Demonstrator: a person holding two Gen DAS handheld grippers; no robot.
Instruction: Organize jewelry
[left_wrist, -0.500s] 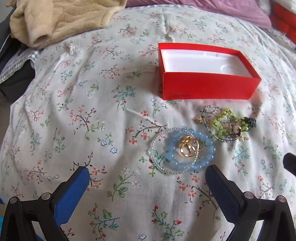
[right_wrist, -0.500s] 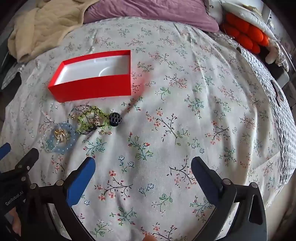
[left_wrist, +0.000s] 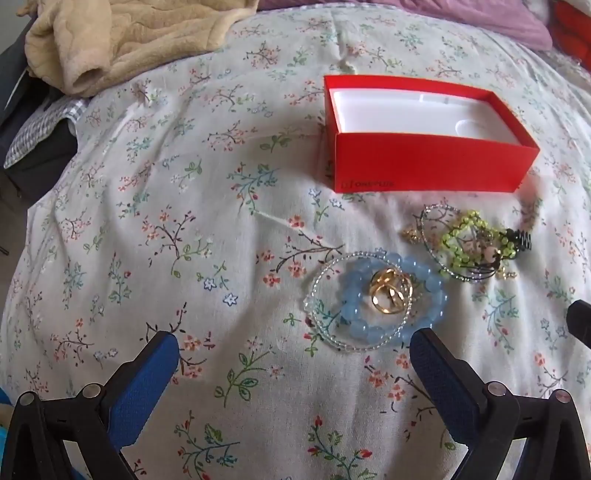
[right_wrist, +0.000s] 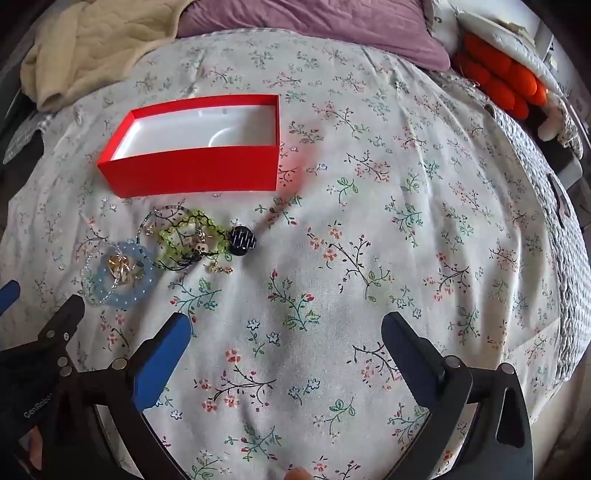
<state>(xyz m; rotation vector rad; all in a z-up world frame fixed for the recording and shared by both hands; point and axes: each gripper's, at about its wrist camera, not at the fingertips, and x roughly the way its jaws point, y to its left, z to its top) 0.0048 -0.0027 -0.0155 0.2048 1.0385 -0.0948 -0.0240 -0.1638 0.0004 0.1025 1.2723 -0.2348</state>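
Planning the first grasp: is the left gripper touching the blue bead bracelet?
Apart. In the left wrist view, floral sheet shows between the left gripper and the blue bead bracelet.

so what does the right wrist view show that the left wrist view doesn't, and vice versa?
Only the right wrist view: the orange cushion at the far right edge of the bed, the right tool open over bare bedspread, and the left tool's body at the lower left.

Only the left wrist view: the left tool open, just short of the blue bead bracelet, and the box's printed logo.

Both: the open red box, nothing visible in it, the gold rings inside the blue bracelet, the green bead bracelet, the beige blanket and the floral bedspread.
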